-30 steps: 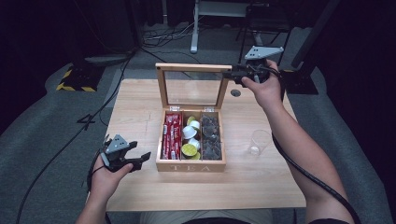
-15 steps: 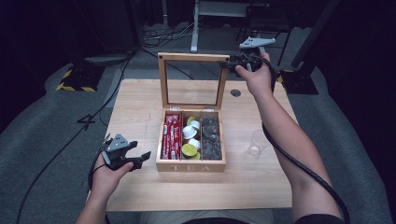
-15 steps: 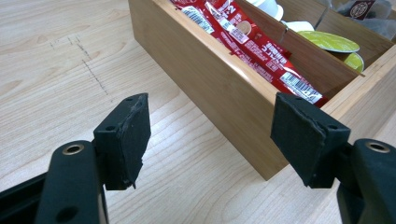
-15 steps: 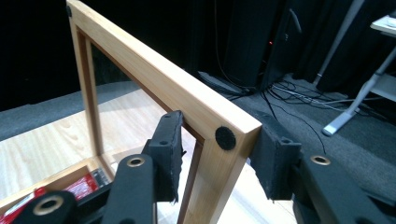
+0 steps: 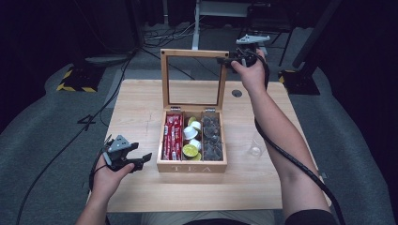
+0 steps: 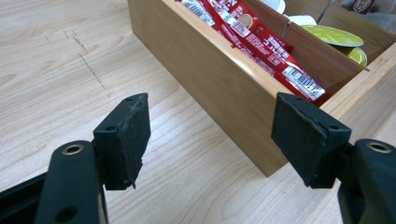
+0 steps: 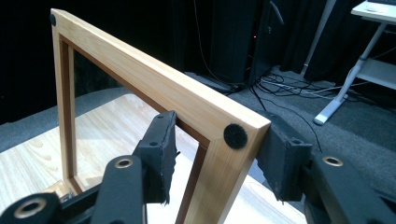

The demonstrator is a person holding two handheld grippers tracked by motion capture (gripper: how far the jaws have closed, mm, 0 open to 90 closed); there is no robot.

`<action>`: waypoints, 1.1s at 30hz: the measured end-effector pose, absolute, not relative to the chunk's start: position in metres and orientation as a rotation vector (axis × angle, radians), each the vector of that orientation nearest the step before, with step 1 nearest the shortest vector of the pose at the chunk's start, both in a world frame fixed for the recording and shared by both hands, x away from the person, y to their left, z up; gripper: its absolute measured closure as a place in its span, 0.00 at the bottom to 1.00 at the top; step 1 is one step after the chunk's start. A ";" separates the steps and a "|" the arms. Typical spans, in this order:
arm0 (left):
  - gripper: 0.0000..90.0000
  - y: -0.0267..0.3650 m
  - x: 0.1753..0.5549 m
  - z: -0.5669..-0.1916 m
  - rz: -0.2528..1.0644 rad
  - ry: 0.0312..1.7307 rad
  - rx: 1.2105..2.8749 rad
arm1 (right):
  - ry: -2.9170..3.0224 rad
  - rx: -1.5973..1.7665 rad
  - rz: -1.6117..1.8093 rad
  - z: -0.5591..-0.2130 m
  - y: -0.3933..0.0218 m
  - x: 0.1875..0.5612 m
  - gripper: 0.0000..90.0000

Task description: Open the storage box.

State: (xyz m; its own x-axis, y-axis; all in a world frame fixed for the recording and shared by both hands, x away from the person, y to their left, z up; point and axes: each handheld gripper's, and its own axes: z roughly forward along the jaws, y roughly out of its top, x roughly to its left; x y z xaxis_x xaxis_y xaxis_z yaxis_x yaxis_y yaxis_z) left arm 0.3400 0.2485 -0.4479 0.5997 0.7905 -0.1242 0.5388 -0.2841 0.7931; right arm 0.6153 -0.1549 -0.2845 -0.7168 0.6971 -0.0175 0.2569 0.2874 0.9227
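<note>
A wooden tea box (image 5: 192,161) sits at the centre of the table (image 5: 136,101) in the high view, its glass-paned lid (image 5: 191,77) standing upright. The risk — the lid could drop shut or tip past its hinges, because the right gripper (image 5: 230,61), at the lid's upper right corner, has just been opening its jaws. In the right gripper view that corner (image 7: 224,135) lies between the two pads (image 7: 161,154), with a gap on the left side; the grip looks released. The left gripper (image 5: 141,161), lower left, rests just beside the box's wall (image 6: 224,84) — jaws parted, holding nothing.
</note>
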 end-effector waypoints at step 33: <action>0.31 0.245 0.342 -0.450 0.356 1.044 1.980 | 2.188 0.893 1.329 -0.289 -0.169 0.606 0.43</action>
State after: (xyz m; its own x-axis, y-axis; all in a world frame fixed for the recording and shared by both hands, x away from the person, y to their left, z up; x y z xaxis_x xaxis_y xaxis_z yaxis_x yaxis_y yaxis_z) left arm 0.3417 0.2447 -0.4499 0.6112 0.7810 -0.1284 0.5400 -0.2929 0.7890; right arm 0.6061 -0.1691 -0.2894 -0.7018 0.7118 -0.0286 0.3027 0.3343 0.8925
